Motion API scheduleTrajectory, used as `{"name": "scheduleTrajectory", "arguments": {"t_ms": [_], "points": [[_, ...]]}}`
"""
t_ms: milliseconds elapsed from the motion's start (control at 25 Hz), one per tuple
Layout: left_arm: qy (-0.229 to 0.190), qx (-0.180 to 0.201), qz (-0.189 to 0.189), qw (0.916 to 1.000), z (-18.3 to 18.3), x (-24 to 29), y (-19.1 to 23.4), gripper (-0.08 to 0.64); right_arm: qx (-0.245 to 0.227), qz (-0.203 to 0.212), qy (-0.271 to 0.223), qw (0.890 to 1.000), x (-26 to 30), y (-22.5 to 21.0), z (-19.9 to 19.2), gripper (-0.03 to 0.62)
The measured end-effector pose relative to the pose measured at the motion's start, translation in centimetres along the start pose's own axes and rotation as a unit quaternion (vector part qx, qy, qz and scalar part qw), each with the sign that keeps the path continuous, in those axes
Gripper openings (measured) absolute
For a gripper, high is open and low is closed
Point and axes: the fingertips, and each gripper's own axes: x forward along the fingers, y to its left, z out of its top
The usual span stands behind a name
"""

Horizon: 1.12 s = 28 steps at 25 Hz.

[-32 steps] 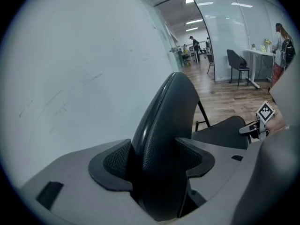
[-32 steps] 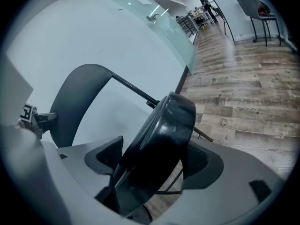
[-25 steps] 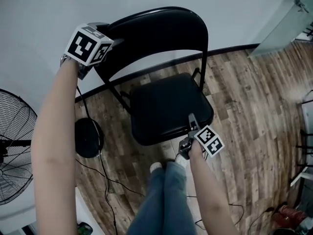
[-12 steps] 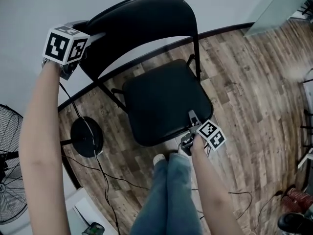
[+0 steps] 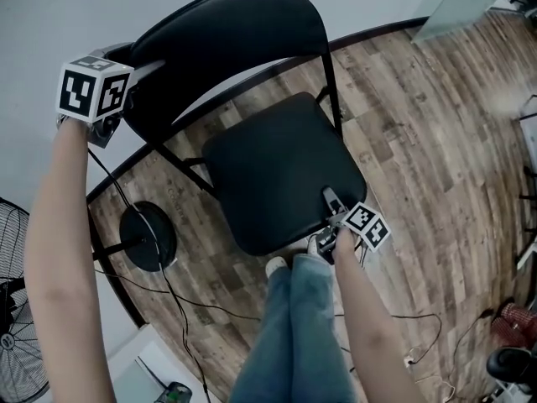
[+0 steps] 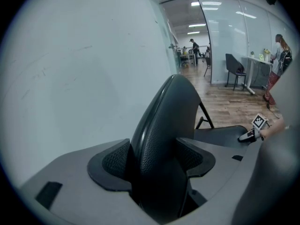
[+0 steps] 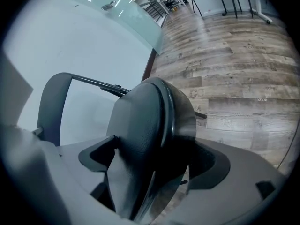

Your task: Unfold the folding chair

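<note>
The only print showing is the black-and-white square pattern on each claw's marker cube, one on the left [image 5: 92, 91] and one on the right [image 5: 367, 227]; these are coded squares, not letters.

The folding chair [image 5: 277, 175] is standing on the wooden floor [image 5: 419, 141] close to a pale wall [image 5: 50, 7], with its seat [image 5: 268, 183] lying down roughly level and its backrest [image 5: 226, 49] rising behind it.

The left claw [image 5: 144, 67] is reaching in at the backrest's upper left corner. In the left gripper view the left claw [image 6: 157, 161] is pinching the padded backrest [image 6: 168, 121], which is running edge-on between the two pads, and both pads are pressing against its faces.

The right claw [image 5: 332, 201] is sitting at the seat's front right corner, just above the person's jeans [image 5: 294, 334]. In the right gripper view the right claw [image 7: 154, 165] is straddling the seat's edge [image 7: 140, 125]. Its jaws have just been opening and are standing spread: the seat is lying between them, hard by the left pad, while a sliver of floor is showing between the seat's underside and the right pad.
</note>
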Motion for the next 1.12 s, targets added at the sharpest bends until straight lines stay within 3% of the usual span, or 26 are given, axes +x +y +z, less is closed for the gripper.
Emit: {"name": "scheduleTrajectory", "arguments": {"t_ms": [720,920,1000,1120], "points": [[-0.005,-0.007,-0.019,0.9998,-2.0,1.4,-3.1,0.296,0.027,0.002,0.008,1.000,2.0,-6.4,-2.0,0.511],[-0.032,-0.062,-0.061,0.9957,-2.5,1.1,-5.5,0.296,0.033,-0.007,0.017,0.999,2.1,-8.7,-2.4,0.525],[-0.057,-0.070,-0.054,0.9945,-2.7,1.1,-5.7,0.298,0.029,-0.009,0.015,0.999,2.2,-8.8,-2.3,0.525],[-0.056,-0.067,-0.049,0.9950,-2.8,1.0,-5.5,0.301,0.027,-0.013,0.013,0.999,2.3,-8.7,-2.4,0.526]]}}
